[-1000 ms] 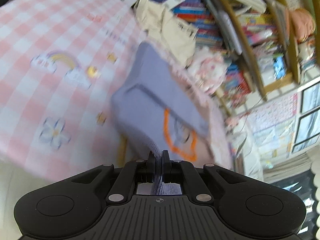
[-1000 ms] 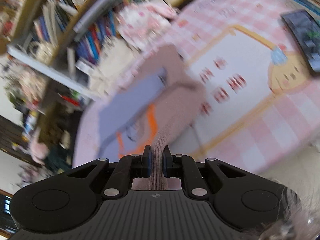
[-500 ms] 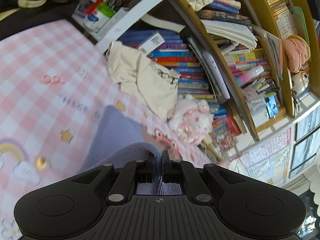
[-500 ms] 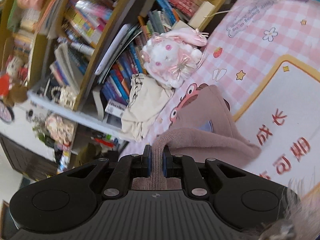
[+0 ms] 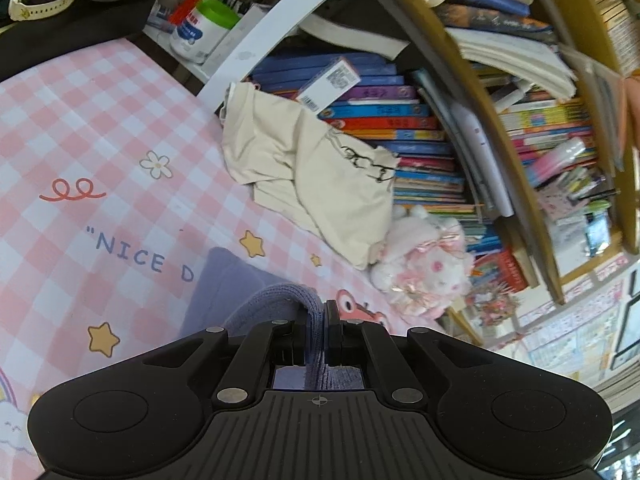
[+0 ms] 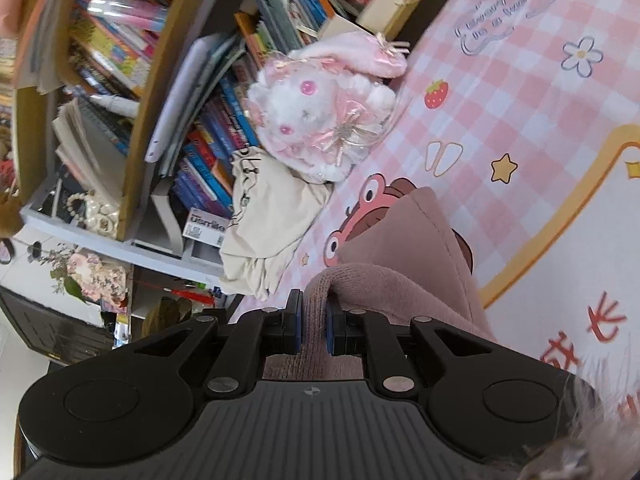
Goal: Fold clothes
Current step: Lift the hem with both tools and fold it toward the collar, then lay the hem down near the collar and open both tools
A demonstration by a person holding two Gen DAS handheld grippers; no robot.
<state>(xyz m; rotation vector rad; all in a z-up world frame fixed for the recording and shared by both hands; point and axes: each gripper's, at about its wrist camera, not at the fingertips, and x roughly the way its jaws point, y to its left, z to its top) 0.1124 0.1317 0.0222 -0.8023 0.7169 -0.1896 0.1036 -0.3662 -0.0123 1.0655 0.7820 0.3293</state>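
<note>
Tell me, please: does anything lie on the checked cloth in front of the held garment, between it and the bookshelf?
Yes. Both grippers, left and right, are shut on the garment. Ahead of it, against the bookshelf, lie a cream cloth bag and a white-and-pink plush toy. The nearer cloth is bare.

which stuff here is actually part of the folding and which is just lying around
In the job:
- left gripper, clamping the purple ribbed hem
- right gripper, clamping the pink ribbed hem

Lying about:
- cream garment
- plush toy
- books
</note>
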